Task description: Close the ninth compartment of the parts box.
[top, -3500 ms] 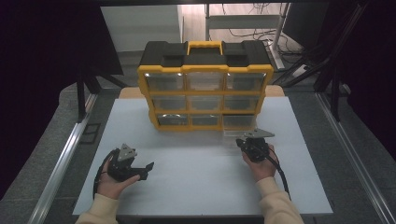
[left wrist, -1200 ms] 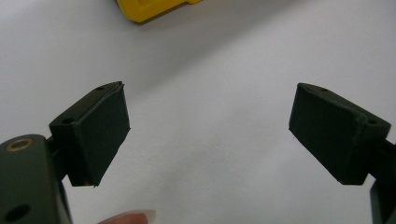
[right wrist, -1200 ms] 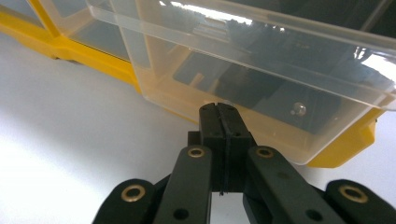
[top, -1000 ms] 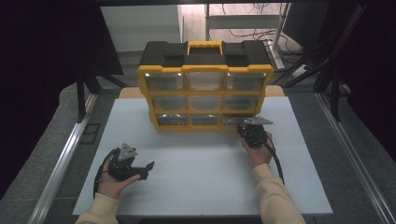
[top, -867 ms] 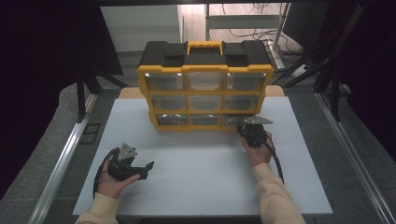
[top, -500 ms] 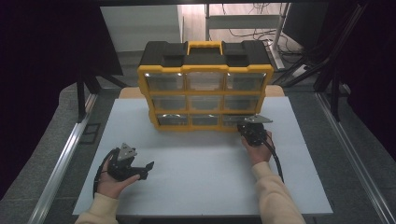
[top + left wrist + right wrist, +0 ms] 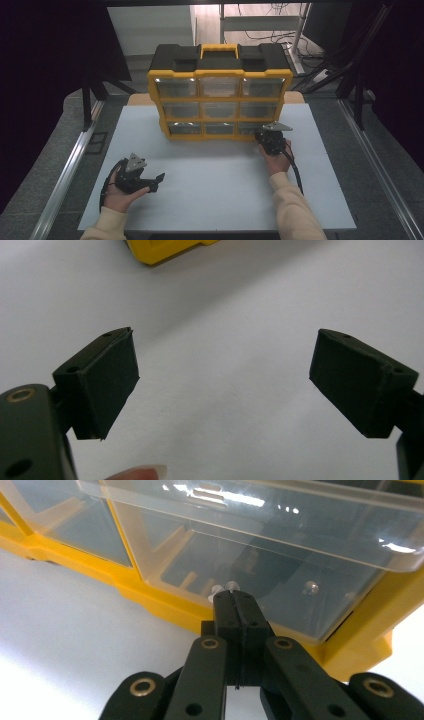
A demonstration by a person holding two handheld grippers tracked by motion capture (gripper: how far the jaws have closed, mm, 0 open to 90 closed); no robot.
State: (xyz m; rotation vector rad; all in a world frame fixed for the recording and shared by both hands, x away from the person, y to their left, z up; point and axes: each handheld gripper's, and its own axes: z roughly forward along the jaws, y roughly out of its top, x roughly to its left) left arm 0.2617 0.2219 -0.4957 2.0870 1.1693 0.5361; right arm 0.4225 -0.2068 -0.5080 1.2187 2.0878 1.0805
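- Organiser (image 7: 220, 97), yellow and black with a carrying handle and three rows of clear drawers, stands upright at the far middle of the white table (image 7: 215, 200); it sits in the same spot as in the earlier high views.
- Right gripper (image 7: 267, 136) has come forward over the last few seconds: it was a little way off the cabinet's lower right corner, and now its tip is up against the bottom-right drawer (image 7: 260, 575). Over the last second it has hardly shifted.
- Its jaws are pressed together, and in the right gripper view a small clear tab or lip on the drawer front (image 7: 223, 587) appears to be pinched at their tip; I cannot tell how firm that hold is.
- My reading is that the reach is done and a pull to slide this drawer out comes next; the drawer looks barely out, if at all.
- Left gripper (image 7: 147, 181) rests near the table's front left, well apart from the cabinet, unchanged from before; its jaws stand wide apart with nothing between them (image 7: 225, 385).
- Writing: no brand, label or lettering can be read on the cabinet, drawers or grippers.
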